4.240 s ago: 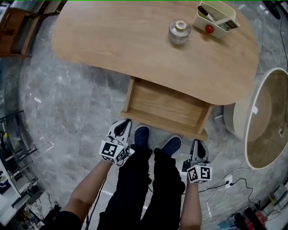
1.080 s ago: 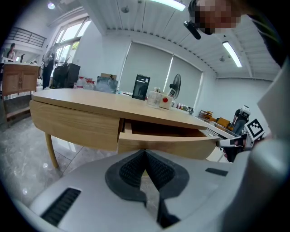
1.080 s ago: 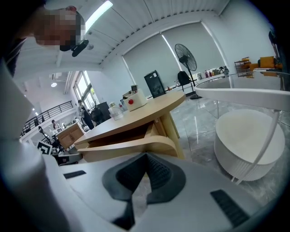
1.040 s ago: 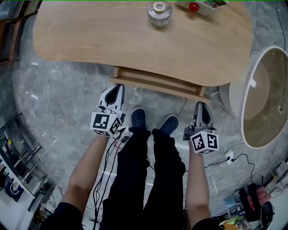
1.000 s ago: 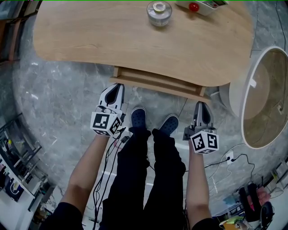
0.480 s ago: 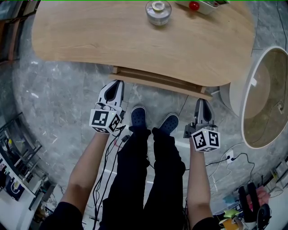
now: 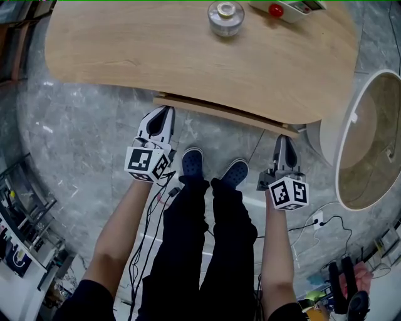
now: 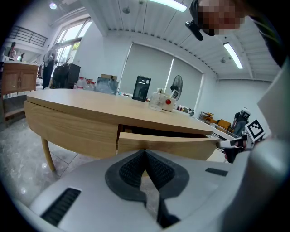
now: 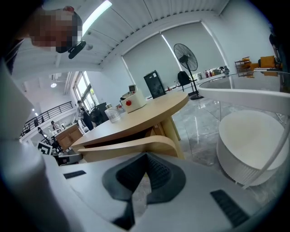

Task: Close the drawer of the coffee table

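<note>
The wooden coffee table [image 7: 188,56] fills the top of the head view. Its drawer [image 7: 219,113] shows only as a thin strip of front panel under the near edge, standing a little proud of the table. My left gripper [image 7: 164,113] is shut and empty, its tip against the left end of the drawer front [image 8: 167,144]. At the right end of that panel [image 9: 131,149], my right gripper [image 7: 282,140] is also shut and empty. In each gripper view the dark pads [image 8: 136,165] [image 9: 156,172] meet at a point just before the panel.
A glass jar [image 7: 225,15] and a white tray [image 7: 294,6] with a red ball stand on the tabletop. A round white side table [image 7: 369,138] is close on the right. The person's blue shoes [image 7: 192,163] stand between the grippers. Cables [image 7: 326,219] lie on the grey floor.
The drawer has slid from wide open to almost fully under the tabletop. Both grippers have moved forward with its front panel over the last second.
</note>
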A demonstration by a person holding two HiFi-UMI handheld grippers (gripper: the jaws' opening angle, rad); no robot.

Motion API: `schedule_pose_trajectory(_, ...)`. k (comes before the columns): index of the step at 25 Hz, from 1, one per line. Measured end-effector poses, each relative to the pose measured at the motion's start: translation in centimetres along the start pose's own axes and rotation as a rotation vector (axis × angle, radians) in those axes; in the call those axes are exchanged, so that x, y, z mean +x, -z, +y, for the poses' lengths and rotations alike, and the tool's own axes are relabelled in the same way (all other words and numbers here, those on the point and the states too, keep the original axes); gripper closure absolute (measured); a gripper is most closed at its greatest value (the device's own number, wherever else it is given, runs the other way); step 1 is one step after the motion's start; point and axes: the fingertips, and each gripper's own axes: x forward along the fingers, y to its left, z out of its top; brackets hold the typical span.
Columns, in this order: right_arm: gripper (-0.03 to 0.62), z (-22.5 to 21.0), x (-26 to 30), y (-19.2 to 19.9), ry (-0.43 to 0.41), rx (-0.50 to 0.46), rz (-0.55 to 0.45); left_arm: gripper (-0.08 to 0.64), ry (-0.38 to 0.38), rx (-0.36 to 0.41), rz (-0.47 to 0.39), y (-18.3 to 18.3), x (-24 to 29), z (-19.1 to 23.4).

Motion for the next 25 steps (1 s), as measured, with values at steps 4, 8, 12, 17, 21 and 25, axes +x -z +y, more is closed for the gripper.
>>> schedule_pose_trajectory(4, 0.566, -0.3, 0.8, -0.6, 0.003, -0.003, -0.006, 0.535, 0.003, 0.011, -0.002, -0.5, 0.9, 0.1)
schedule_pose_trajectory(8, 0.566, -0.4, 1.6, -1.2, 0.003, -0.006, -0.011, 0.535, 0.008, 0.027, -0.002, -1.0, 1.8, 0.4)
schedule_pose_trajectory(12, 0.566, -0.6, 2.4, -1.8, 0.002, -0.007, -0.019, 0.535, 0.013, 0.029, -0.007, -1.6, 2.7, 0.5)
schedule_pose_trajectory(17, 0.566, -0.7, 3.2, -2.4, -0.004, -0.008, -0.034, 0.535, 0.018, 0.041, -0.015, -2.2, 3.4, 0.8)
schedule_pose_trajectory(21, 0.566, -0.8, 3.7, -2.7, -0.009, -0.005, -0.039, 0.535, 0.017, 0.041, -0.023, -2.5, 4.0, 0.9)
schedule_pose_trajectory(25, 0.566, -0.8, 4.1, -2.9, -0.022, -0.015, -0.038, 0.535, 0.010, 0.043, -0.031, -2.7, 4.3, 1.1)
